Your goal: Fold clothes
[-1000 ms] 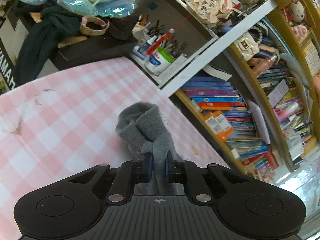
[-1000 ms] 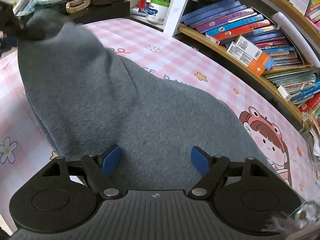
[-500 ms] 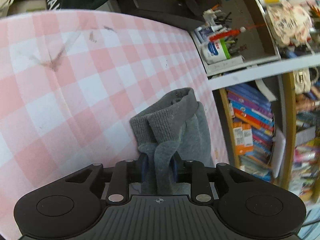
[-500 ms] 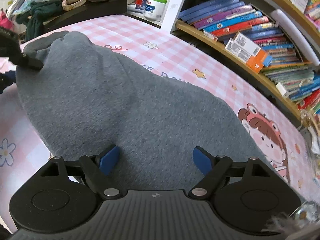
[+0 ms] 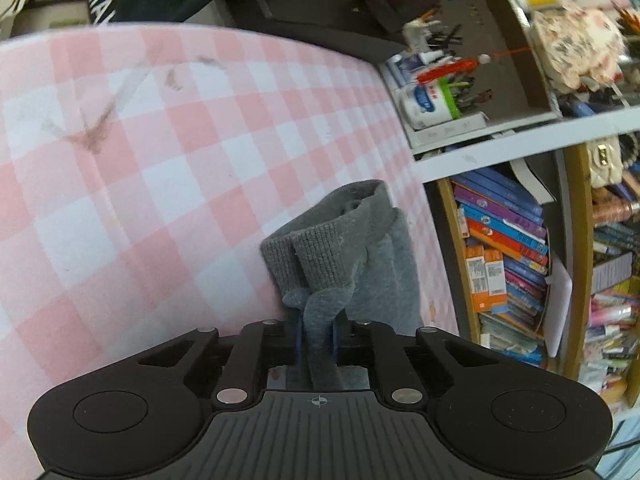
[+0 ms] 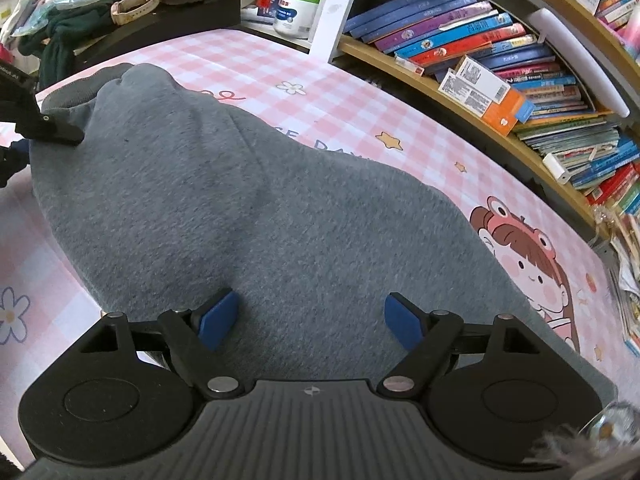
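Note:
A grey fleece garment [image 6: 248, 208] lies spread over the pink checked table cover [image 6: 256, 60] in the right wrist view. My right gripper [image 6: 312, 320] hovers open just above it, blue pads apart, nothing between them. My left gripper [image 5: 318, 338] is shut on a bunched fold of the grey garment [image 5: 360, 256] near its ribbed cuff [image 5: 316, 240], just over the checked cover [image 5: 120, 200]. The left gripper's black finger [image 6: 48, 128] also shows at the garment's far left end in the right wrist view.
A bookshelf [image 6: 500, 64] packed with books runs along the table's right side. A white pen pot [image 6: 296, 12] and a black box [image 6: 168, 16] with dark clothes stand at the far end. The cover carries a cartoon girl print [image 6: 528, 256].
The garment end held by the left gripper has come down from raised to low over the table, flattening the cloth. The left view has swung toward the checked cover. The right gripper stayed open.

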`<state>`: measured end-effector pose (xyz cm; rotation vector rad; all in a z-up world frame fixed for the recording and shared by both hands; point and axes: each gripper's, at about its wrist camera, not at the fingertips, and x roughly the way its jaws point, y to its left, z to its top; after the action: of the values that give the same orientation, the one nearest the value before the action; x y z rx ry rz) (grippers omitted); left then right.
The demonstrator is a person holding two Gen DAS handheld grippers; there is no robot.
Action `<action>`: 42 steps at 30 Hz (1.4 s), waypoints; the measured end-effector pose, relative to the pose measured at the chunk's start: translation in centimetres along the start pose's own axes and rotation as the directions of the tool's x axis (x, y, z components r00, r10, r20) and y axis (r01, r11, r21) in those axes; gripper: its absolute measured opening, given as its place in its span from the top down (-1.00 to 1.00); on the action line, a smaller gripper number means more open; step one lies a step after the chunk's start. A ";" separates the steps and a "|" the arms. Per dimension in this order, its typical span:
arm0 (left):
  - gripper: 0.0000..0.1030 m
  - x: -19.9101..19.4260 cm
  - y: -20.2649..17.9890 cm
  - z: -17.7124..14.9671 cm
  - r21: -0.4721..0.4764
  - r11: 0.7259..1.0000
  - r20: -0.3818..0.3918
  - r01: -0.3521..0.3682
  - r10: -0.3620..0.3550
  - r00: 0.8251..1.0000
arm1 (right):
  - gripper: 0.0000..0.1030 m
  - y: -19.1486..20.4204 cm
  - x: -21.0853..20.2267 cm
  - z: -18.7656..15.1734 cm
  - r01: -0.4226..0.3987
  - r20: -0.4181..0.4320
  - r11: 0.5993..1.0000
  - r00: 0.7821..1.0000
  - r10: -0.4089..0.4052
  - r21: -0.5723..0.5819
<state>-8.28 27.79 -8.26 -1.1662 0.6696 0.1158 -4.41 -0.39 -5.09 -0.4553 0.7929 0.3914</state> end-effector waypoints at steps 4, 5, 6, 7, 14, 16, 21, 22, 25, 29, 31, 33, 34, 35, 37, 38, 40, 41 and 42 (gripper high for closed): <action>0.82 -1.0 -2.9 -0.6 0.127 0.992 0.044 0.018 -0.024 0.999 | -0.53 -0.6 0.2 0.0 -0.041 0.005 0.999 0.999 0.041 -0.011; 0.82 -1.4 -3.8 -0.9 0.162 0.986 0.053 0.022 -0.031 0.998 | -0.54 -0.7 0.2 -0.1 -0.053 0.009 0.998 0.999 0.054 -0.017; 0.83 -1.7 -4.8 -1.2 0.201 0.979 0.062 0.026 -0.040 0.997 | -0.54 -0.9 0.2 -0.1 -0.066 0.012 0.998 0.998 0.066 -0.020; 0.83 -2.1 -5.7 -1.6 0.239 0.971 0.071 0.030 -0.048 0.996 | -0.55 -1.1 0.3 -0.1 -0.079 0.014 0.997 0.997 0.079 -0.020; 0.84 -3.7 -13.8 -6.2 0.602 0.798 0.101 -0.004 -0.071 0.992 | -0.54 -2.8 0.6 -0.7 -0.187 0.041 0.982 0.982 0.186 0.015; 0.84 -3.7 -15.6 -7.9 0.692 0.722 0.105 -0.030 -0.060 0.993 | -0.36 -3.5 0.3 -0.9 -0.237 0.075 0.971 0.969 0.234 0.040; 0.84 -3.4 -19.0 -11.8 0.842 0.532 0.115 -0.086 -0.022 0.993 | -0.28 -7.1 -1.4 -1.4 -0.346 0.183 0.924 0.931 0.316 0.161; 0.84 -3.2 -19.6 -12.6 0.860 0.501 0.116 -0.093 -0.015 0.993 | -0.28 -8.1 -1.5 -1.8 -0.352 0.187 0.915 0.930 0.317 0.199; 0.83 -2.7 -20.9 -14.8 0.904 0.416 0.112 -0.102 0.002 0.994 | -0.28 -11.2 -2.0 -3.0 -0.369 0.200 0.876 0.926 0.319 0.310; 0.83 -1.7 -22.1 -17.5 0.936 0.340 0.093 -0.096 0.023 0.995 | -0.28 -15.2 -2.6 -4.5 -0.384 0.218 0.806 0.923 0.318 0.451; 0.81 -1.0 -22.4 -18.8 0.944 0.319 0.076 -0.085 0.040 0.996 | -0.28 -16.9 -2.6 -5.5 -0.383 0.222 0.769 0.924 0.312 0.511; 0.76 0.0 -22.6 -20.1 0.946 0.318 0.050 -0.069 0.068 0.996 | -0.28 -18.5 -2.7 -6.5 -0.380 0.225 0.737 0.925 0.306 0.559; 0.68 0.5 -22.7 -20.8 0.946 0.320 0.036 -0.061 0.083 0.996 | -0.28 -19.0 -2.7 -6.9 -0.379 0.226 0.726 0.926 0.304 0.573; 0.66 1.1 -22.6 -21.6 0.946 0.321 0.015 -0.048 0.104 0.994 | -0.28 -19.5 -2.7 -7.3 -0.377 0.226 0.715 0.926 0.302 0.588; 0.52 2.2 -22.3 -23.2 0.944 0.329 -0.039 -0.011 0.146 0.989 | -0.28 -20.3 -2.6 -8.0 -0.375 0.223 0.690 0.926 0.303 0.619; 0.51 2.3 -22.2 -23.5 0.940 0.342 -0.072 0.015 0.152 0.986 | -0.28 -20.6 -2.3 -8.3 -0.374 0.221 0.676 0.926 0.305 0.635; 0.44 2.6 -21.9 -24.1 0.927 0.368 -0.137 0.068 0.165 0.977 | -0.28 -21.1 -2.0 -8.8 -0.374 0.216 0.647 0.925 0.314 0.664; 0.40 2.8 -21.7 -24.5 0.920 0.381 -0.169 0.093 0.170 0.971 | -0.28 -21.4 -1.7 -9.0 -0.378 0.214 0.628 0.922 0.323 0.680; 0.36 2.9 -21.6 -24.8 0.911 0.395 -0.201 0.119 0.175 0.964 | -0.29 -21.6 -1.5 -9.2 -0.385 0.215 0.609 0.917 0.336 0.694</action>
<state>-7.47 -3.55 2.03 -0.0362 0.8253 -0.3830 -0.01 -23.54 -4.45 0.4912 0.9089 0.4257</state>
